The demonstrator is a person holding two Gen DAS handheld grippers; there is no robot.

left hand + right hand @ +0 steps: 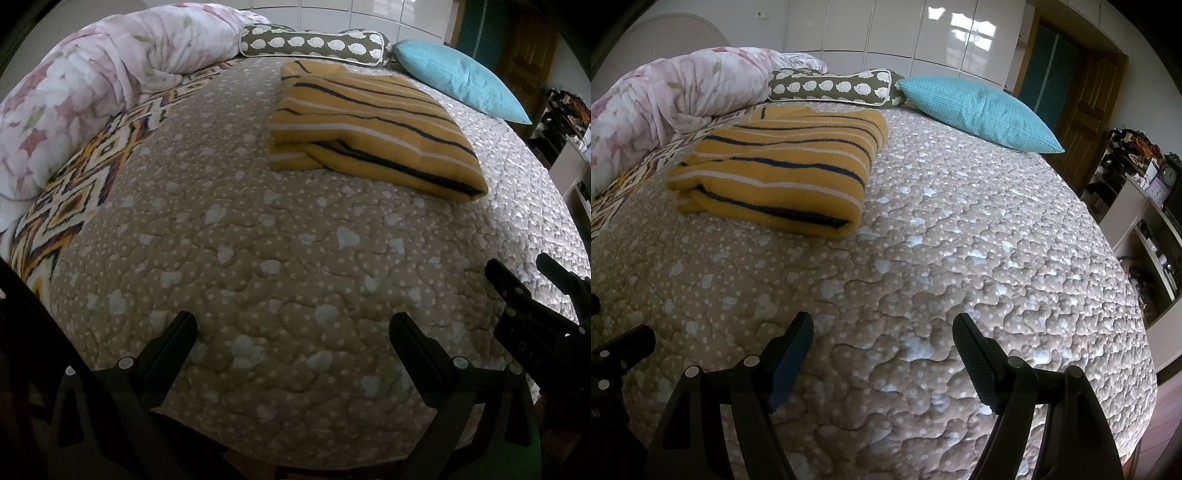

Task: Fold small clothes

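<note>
Faint pale letters on the right tool [532, 288] body seen from the left wrist, too blurred to read

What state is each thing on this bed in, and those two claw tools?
Striped yellow garment: folded, lying flat on the quilt.
Floral duvet: bunched up.
Teal pillow: lying flat.
Left gripper: open, empty.
Right gripper: open, empty.
Wooden door: open.

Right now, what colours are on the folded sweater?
Folded sweater: mustard yellow, with navy and white stripes; clearest in right wrist view.
</note>
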